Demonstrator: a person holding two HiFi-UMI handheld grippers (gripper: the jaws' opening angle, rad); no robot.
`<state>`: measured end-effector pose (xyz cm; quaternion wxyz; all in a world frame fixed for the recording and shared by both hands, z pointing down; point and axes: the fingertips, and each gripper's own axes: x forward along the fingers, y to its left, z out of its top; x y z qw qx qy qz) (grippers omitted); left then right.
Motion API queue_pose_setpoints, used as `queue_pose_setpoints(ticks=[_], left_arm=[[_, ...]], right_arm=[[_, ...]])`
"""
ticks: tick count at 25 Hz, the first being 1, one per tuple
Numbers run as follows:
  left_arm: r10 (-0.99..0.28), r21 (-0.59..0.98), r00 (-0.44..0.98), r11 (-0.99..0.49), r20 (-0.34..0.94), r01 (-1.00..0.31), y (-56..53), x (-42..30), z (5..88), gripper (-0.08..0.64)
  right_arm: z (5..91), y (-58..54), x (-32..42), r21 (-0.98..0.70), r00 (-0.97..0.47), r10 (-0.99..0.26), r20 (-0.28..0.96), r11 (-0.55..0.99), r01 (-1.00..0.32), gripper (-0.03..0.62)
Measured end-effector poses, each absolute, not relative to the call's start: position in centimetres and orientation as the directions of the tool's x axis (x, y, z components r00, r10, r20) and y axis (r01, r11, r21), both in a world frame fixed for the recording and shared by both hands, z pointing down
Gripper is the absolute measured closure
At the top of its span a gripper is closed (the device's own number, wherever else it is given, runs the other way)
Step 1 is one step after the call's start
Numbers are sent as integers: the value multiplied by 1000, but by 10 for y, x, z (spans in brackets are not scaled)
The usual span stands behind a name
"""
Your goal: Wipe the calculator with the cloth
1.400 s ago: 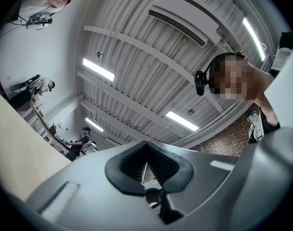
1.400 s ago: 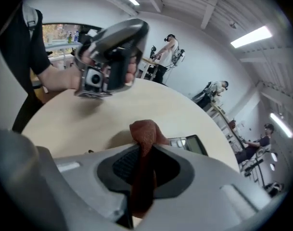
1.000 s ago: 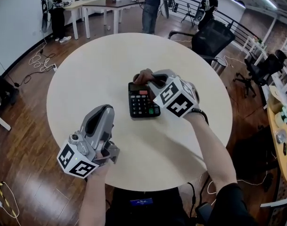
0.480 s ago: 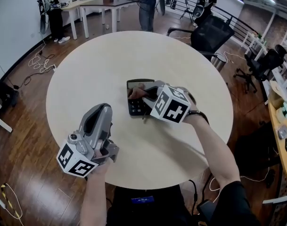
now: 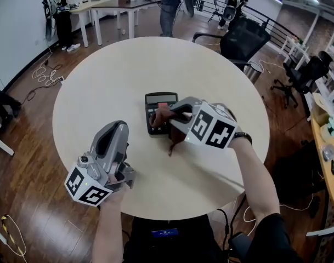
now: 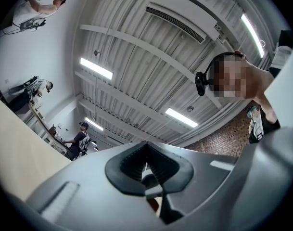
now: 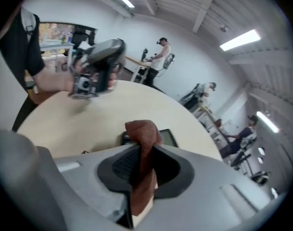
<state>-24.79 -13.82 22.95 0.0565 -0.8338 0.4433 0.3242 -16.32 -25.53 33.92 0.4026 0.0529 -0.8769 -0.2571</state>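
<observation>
1. Counter [image 5: 101, 81] top is round, pale cream and matt, and stands on a dark wood plank floor [image 5: 24, 163].
2. The calculator [image 5: 156, 104] lies flat near the counter's centre, a little toward 12 o'clock. It is black, with its display at the 12 o'clock end.
3. The right hand-held gripper [image 5: 168, 115] reaches in from 4 o'clock, tilted down. Its jaws are clamped on a reddish-brown cloth [image 7: 142, 134], which lies over the calculator's keys with one end hanging loose beneath the jaws.
4. The left hand-held gripper [image 5: 118, 129] sits at the counter's 7 o'clock edge, well apart from the calculator. It is tipped upward with its jaws together and nothing between them.
5. A black office chair [image 5: 246, 40] stands at 1 o'clock, with another [image 5: 309, 73] at 2 o'clock.
6. Desks [image 5: 109, 4] with people standing at them are at 11 to 12 o'clock.
7. Loose cables [image 5: 43, 73] trail across the floor at 10 o'clock.
8. Overhead, the left gripper view shows a ribbed ceiling with strip lights [image 6: 95, 69].
</observation>
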Motion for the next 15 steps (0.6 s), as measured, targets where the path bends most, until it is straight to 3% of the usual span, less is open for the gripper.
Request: queue_pose_setpoints(ticks=[3, 5, 15], left_arm=[[-702, 191, 399, -601, -589, -776, -138, -249, 231, 557], [-702, 189, 401, -602, -589, -776, -138, -249, 232, 557], [-700, 188, 397, -601, -594, -777, -138, -248, 229, 557]], right_arm=[[316, -312, -179, 607, -667, -498, 554, 790, -86, 541], [315, -334, -191, 630, -654, -549, 521, 764, -139, 543], [362, -294, -190, 560, -613, -403, 679, 825, 78, 541]])
